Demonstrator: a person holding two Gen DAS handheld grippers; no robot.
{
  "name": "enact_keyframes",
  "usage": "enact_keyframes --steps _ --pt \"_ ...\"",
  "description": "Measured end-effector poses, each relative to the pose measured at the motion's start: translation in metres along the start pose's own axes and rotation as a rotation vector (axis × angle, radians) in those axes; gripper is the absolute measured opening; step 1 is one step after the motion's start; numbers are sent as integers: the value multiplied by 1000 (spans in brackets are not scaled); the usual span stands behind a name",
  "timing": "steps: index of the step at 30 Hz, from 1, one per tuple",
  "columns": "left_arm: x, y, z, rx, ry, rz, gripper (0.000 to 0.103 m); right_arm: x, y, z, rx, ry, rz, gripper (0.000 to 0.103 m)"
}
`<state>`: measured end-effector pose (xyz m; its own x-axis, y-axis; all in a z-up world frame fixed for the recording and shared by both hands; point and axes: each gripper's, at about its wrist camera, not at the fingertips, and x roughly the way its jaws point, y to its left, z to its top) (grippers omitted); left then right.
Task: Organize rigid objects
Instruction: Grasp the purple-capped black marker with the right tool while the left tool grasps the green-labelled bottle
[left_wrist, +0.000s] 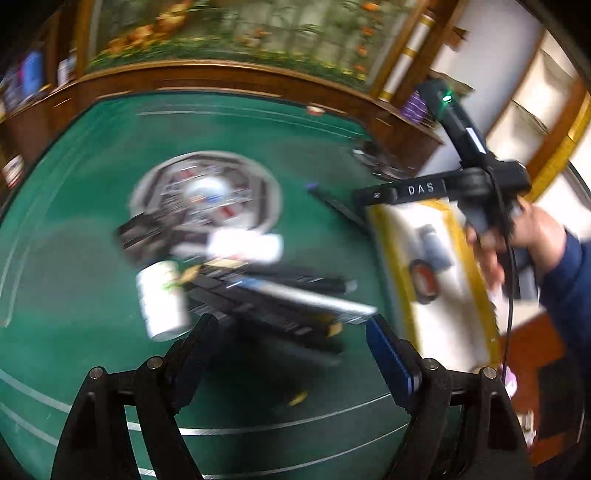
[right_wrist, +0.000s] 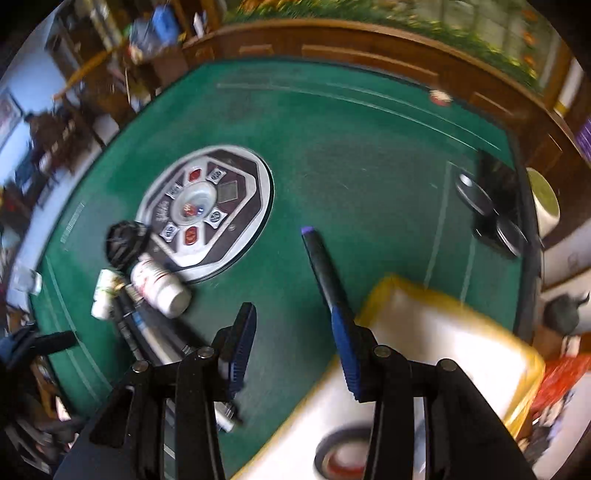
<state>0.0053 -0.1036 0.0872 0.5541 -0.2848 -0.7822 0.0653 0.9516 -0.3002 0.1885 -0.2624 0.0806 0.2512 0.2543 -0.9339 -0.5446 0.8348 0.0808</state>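
1. Presently both hand-held tools hang over the green felt table (right_wrist: 369, 166), and neither carries anything.
2. Left gripper (left_wrist: 291, 332): jaws spread wide with only air between them, aimed down at the clutter, probably readied for a fresh pick.
3. Right gripper (right_wrist: 295, 343): jaws part-open and empty, above the near corner of the white tray with a yellow rim (right_wrist: 443, 332).
4. That tray sits at about four o'clock in the right wrist view; it seems the collecting place, since a dark ring with a red centre (right_wrist: 343, 454) already lies in it.
5. Unsorted pieces cluster at eight o'clock: a white plastic bottle (right_wrist: 162, 288), a smaller white-and-green bottle (right_wrist: 103, 295) and long black bars (left_wrist: 280, 306), heaped touching.
6. A black marker with a purple tip (right_wrist: 321, 266) lies alone, just beside the tray's edge.
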Motion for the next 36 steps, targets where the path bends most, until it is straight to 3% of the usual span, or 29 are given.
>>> enact_keyframes --steps 8,10,12,14,17,23,26,30,36 --pt "-23 55 -31 -79 -19 83 85 66 -3 33 -121 204 -86 39" --pt "-29 64 -34 -97 -21 92 85 73 0 34 -144 232 -91 23" --pt "-29 70 -34 -118 -21 99 85 73 1 37 -132 238 -67 18" --pt "-30 76 -31 -139 -20 100 85 72 4 39 -132 225 -74 18" --pt "-29 82 -29 -146 -22 102 85 57 19 41 -89 147 -5 15" --pt "-16 88 -21 -147 6 88 85 -13 58 38 -58 -158 114 14" --pt "-9 89 -13 -143 18 69 85 -54 65 27 8 -251 214 15" --pt "8 96 -2 -151 57 69 85 -83 72 -9 62 -270 315 15" --pt "34 108 14 -194 111 64 85 -80 83 -74 107 -156 340 15"
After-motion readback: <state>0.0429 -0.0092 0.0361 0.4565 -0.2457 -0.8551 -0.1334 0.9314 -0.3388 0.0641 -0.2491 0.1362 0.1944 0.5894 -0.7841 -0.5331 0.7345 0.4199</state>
